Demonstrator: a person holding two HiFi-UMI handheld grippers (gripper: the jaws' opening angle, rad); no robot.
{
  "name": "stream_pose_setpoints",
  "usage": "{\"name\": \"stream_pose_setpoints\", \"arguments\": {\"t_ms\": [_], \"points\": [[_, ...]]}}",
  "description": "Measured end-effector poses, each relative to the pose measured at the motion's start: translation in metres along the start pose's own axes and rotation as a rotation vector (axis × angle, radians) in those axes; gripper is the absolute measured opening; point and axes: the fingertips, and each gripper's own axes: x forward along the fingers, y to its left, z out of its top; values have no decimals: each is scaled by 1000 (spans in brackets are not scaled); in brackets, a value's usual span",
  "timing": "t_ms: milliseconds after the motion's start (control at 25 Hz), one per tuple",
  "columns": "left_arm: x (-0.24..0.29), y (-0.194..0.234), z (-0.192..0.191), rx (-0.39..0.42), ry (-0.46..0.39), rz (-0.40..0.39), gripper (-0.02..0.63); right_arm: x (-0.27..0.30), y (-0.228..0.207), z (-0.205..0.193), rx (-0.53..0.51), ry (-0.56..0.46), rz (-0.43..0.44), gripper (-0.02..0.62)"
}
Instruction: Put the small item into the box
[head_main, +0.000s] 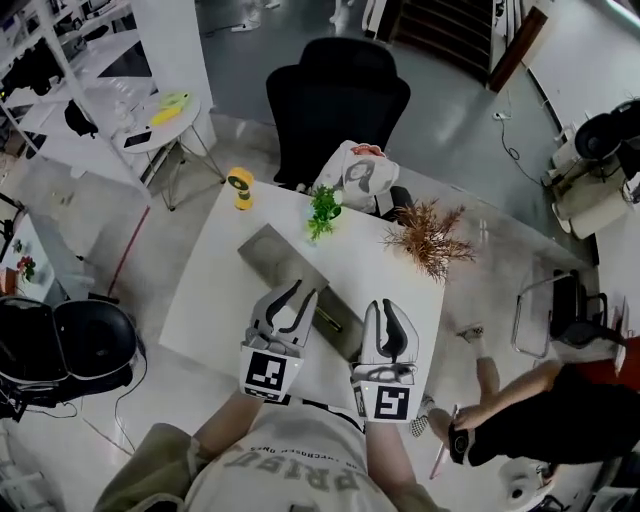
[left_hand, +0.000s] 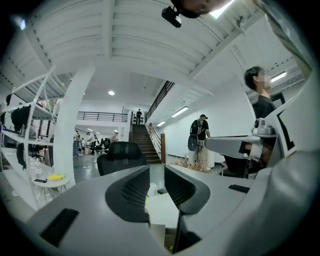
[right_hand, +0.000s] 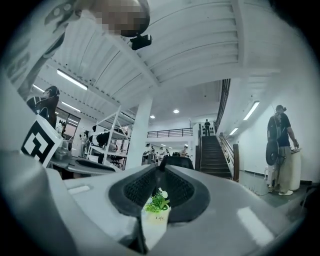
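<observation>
While the left gripper (head_main: 303, 291) hangs narrowly open and the right gripper (head_main: 388, 308) closed, both empty near the box (head_main: 272, 256), the plant (head_main: 323, 208) stands ahead, apparently awaiting pickup: reach forward, jaws wider.

The left hand-held gripper (head_main: 304, 291) has jaws apart, the right hand-held gripper (head_main: 388, 306) jaws together.

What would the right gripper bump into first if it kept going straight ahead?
Probably the little green plant, straight ahead of the right gripper. It sits a bit low in that view, though, so the gripper might pass over it and reach the black chair behind.
</observation>
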Motion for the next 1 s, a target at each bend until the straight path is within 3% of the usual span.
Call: {"name": "stream_pose_setpoints", "arguments": {"t_ms": [120, 160, 240, 400, 520, 640, 1000], "points": [[-4, -2, 14, 53, -72, 7, 40, -3, -3, 3, -3, -10, -25, 34], [-5, -3, 17, 70, -86, 8, 32, -4, -4, 4, -4, -11, -32, 2], [-7, -4, 21, 89, -115, 14, 20, -5, -5, 4, -2, -14, -38, 2], [-9, -4, 28, -13, -164, 43, 11, -6, -6, 7, -9, -19, -39, 2], [-9, -6, 32, 57, -162, 19, 9, -6, -3, 10, -36, -24, -25, 0], [-8, -6, 34, -43, -189, 36, 9, -5, -3, 15, -58, -33, -32, 0], [-5, -10, 42, -44, -211, 23, 8, -8, -9, 22, -56, -64, -63, 0]]}}
